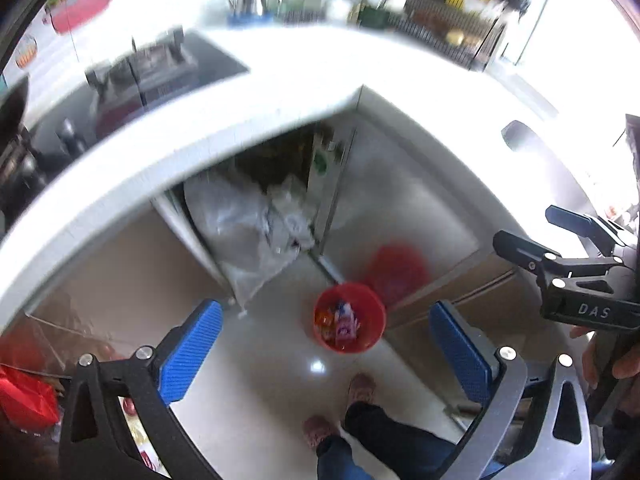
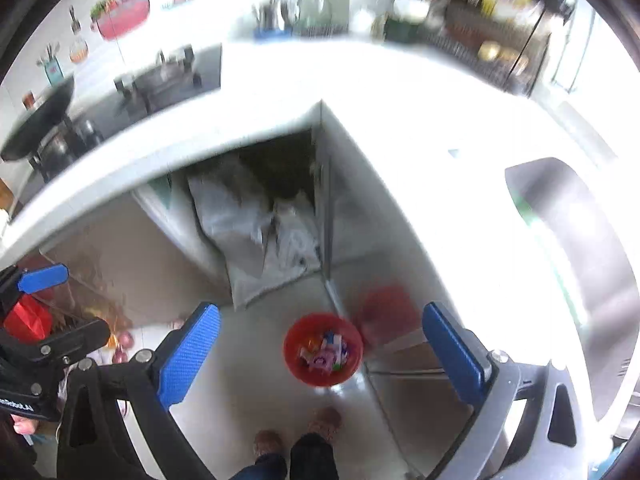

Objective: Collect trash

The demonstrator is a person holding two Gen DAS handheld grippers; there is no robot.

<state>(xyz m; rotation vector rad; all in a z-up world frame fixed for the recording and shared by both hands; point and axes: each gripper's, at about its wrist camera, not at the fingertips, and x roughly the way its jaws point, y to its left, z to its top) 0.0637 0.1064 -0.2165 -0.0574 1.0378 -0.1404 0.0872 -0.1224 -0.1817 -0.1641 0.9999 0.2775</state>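
A small red bin (image 1: pixel 349 323) stands on the pale floor below me, with several colourful wrappers (image 1: pixel 340 320) inside. The right wrist view shows the same red bin (image 2: pixel 323 350) and its wrappers (image 2: pixel 326 354). My left gripper (image 1: pixel 326 354) hangs high above the floor, open, with nothing between its blue pads (image 1: pixel 191 352). My right gripper (image 2: pixel 320 354) is also open and holds nothing, high over the bin. The right gripper (image 1: pixel 560 240) also shows at the right edge of the left wrist view. The left gripper (image 2: pixel 52 308) appears at the left edge of the right wrist view.
A white L-shaped countertop (image 1: pixel 280 92) curves above an open cabinet holding plastic bags (image 1: pixel 256 232). A stove (image 1: pixel 140 76) sits at the left, a sink (image 2: pixel 580 260) at the right, a rack of bottles (image 1: pixel 452 12) at the back. The person's feet (image 1: pixel 340 412) stand by the bin.
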